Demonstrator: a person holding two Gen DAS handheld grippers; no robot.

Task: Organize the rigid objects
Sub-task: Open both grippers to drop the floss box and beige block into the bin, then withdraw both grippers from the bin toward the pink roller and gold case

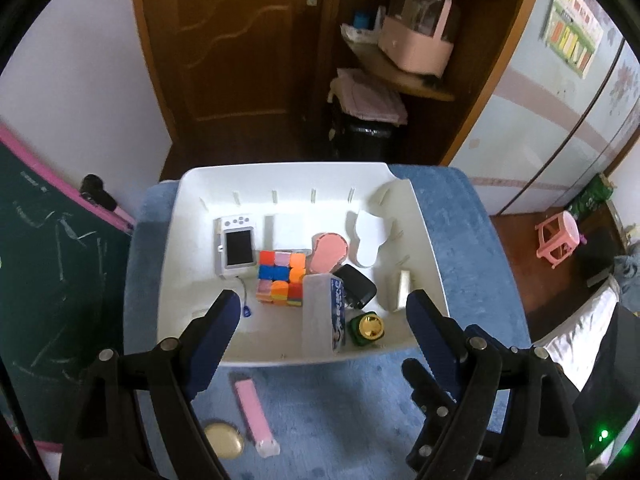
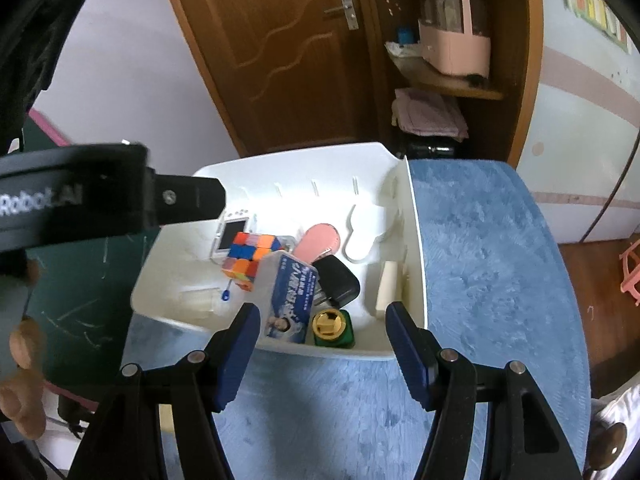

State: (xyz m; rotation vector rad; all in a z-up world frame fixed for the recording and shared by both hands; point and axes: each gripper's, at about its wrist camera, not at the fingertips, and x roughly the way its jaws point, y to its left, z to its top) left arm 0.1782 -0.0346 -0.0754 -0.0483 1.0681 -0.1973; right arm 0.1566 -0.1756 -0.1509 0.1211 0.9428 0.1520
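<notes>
A white tray (image 1: 424, 248) sits on the blue-covered bench (image 1: 472, 240) and holds seven loose things: one white camera (image 1: 238, 246) at about 9 o'clock in the tray, one multicoloured puzzle cube (image 1: 282, 278) just right of it, one pink oval compact (image 1: 328, 252) toward 12 o'clock, one white shoe-shaped piece (image 1: 368, 240) at 1 o'clock, one black pouch (image 1: 356, 286) touching the compact's near edge, one long white-and-blue box (image 1: 324, 312) lying lengthwise toward 6 o'clock, and one green bottle with a gold cap (image 1: 368, 328) just beside the box at 5 o'clock. A cream block (image 1: 404, 284) stands against the tray's right wall. Outside the tray, on the bench at 7 o'clock in the left view, lie one pink tube (image 1: 254, 412) and one round cream disc (image 1: 224, 440), near each other but apart. The left gripper (image 1: 320, 316) hovers over the tray's near rim, its fingers (image 1: 222, 328) spread wide — holding nothing. The right gripper (image 2: 320, 332) hangs over the near rim too, its fingers (image 2: 404, 340) wide apart and empty, the box and bottle between them in view.
</notes>
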